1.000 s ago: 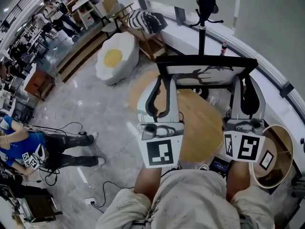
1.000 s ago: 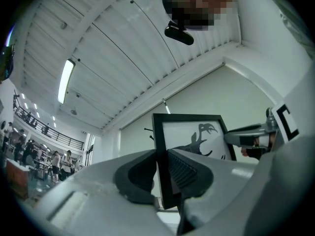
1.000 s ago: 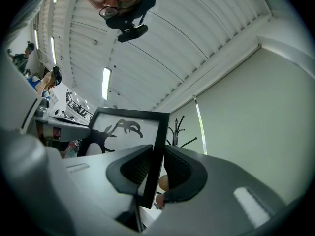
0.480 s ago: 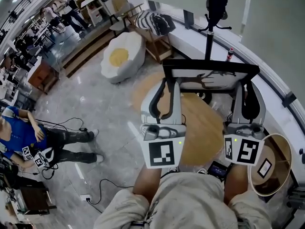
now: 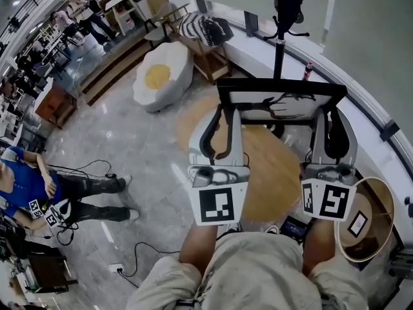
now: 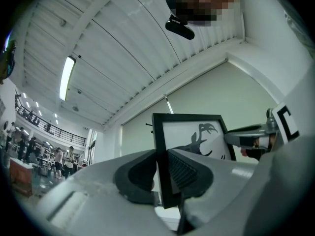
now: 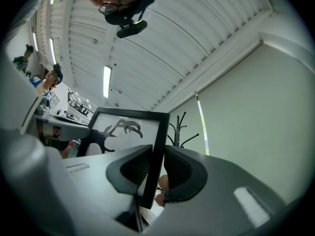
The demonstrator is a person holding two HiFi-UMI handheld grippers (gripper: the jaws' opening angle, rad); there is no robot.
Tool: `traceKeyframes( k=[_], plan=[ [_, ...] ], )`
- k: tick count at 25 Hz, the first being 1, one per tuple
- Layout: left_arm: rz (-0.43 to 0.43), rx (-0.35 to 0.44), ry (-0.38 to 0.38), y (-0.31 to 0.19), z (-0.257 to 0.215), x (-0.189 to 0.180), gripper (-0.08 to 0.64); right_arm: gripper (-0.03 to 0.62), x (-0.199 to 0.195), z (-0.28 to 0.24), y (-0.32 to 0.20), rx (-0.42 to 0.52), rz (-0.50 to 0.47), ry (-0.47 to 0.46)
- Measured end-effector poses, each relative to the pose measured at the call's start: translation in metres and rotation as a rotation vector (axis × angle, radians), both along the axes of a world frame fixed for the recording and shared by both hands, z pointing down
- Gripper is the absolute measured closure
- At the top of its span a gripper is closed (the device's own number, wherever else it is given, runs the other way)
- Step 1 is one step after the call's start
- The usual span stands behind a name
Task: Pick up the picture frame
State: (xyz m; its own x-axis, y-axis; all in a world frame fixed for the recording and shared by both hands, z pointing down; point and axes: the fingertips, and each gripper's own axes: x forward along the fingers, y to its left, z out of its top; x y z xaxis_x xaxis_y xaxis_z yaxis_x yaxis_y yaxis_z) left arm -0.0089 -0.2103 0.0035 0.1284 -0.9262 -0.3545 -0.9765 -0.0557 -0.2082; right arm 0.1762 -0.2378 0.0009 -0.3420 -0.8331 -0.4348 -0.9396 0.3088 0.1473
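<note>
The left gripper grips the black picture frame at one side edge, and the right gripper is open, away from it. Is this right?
No: the right gripper is also shut on the picture frame, at its other side edge; the right gripper view shows it.

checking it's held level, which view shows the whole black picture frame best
The head view: the black rectangular picture frame shows end to end, print included. The left gripper view shows only its upper part, slanted, the lower part hidden; the right gripper view likewise.
</note>
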Motion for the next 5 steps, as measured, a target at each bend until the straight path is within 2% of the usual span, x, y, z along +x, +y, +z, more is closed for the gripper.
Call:
traceKeyframes(
  k=[5],
  plan=[
    [0.002,-0.004,0.006,-0.0045,0.0038,-0.0001,0.479,0.515,0.0000,0.0039,-0.0046,-0.006,0.001,0.004]
  ],
)
